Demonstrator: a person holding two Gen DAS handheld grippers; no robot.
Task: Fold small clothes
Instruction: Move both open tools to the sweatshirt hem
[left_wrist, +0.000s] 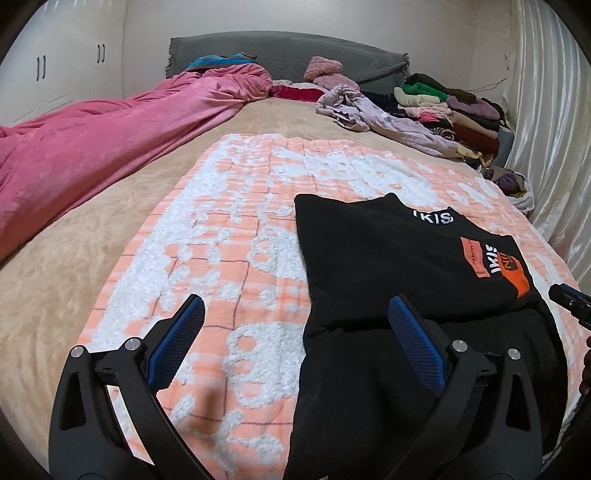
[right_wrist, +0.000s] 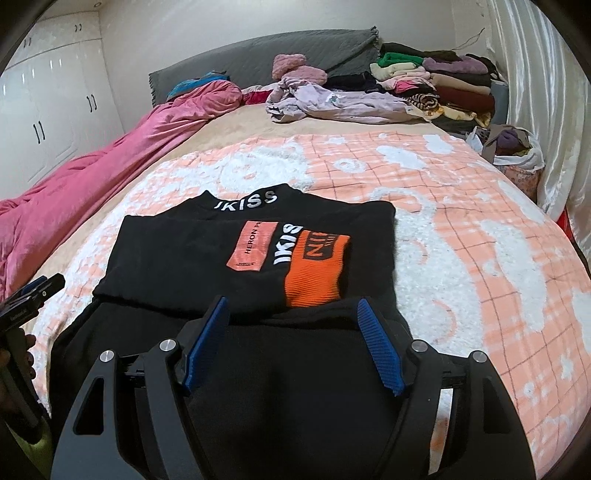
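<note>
A black sweater (right_wrist: 184, 258) with white lettering and an orange patch lies partly folded on an orange-and-white checked blanket (right_wrist: 461, 229); in the left wrist view the same sweater (left_wrist: 369, 251) fills the right half. My right gripper (right_wrist: 293, 306) hovers open over the sweater's near black part, nothing between its blue pads. My left gripper (left_wrist: 297, 306) is also open, its right finger over the sweater's left edge and its left finger over the blanket (left_wrist: 229, 229). Each gripper's tip shows at the other view's edge.
A pink duvet (left_wrist: 92, 147) runs along the bed's left side. A lilac garment (right_wrist: 332, 103) and a stack of folded clothes (right_wrist: 443, 81) sit at the far right by the grey headboard (left_wrist: 288, 51). A bag of clothes (right_wrist: 517, 147) stands by the curtain. White wardrobes (right_wrist: 48, 103) on the left.
</note>
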